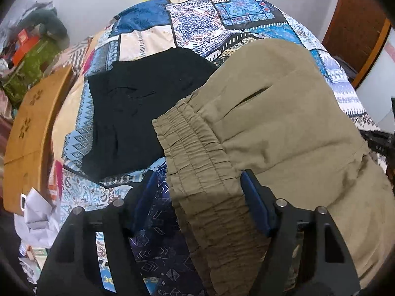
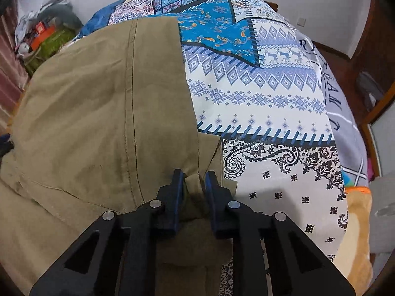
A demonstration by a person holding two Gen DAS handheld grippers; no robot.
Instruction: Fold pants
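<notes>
1. The khaki pants (image 1: 284, 113) lie spread on my bed, over the patchwork bedspread (image 1: 197, 17), with the elastic waistband (image 1: 197, 153) toward my left side.
2. My left gripper (image 1: 197, 187) stands apart, straddling the waistband — one finger (image 1: 256, 204) rests against the cloth on the right, the other (image 1: 145, 197) is over the bedspread just beside the waistband edge. The pads do not pinch the fabric.
3. My right gripper (image 2: 193, 180) is clamped on the pants — a small bunch of khaki cloth is squeezed between its two blue pads at the right edge of the garment.
4. In the right wrist view a stitched seam (image 2: 130, 98) runs up the pants, away from the gripper.
5. A black garment (image 1: 138, 113) lies on the bedspread beyond the waistband, touching it.
6. A wooden board (image 1: 32, 128) sits at the left of the bed.
</notes>
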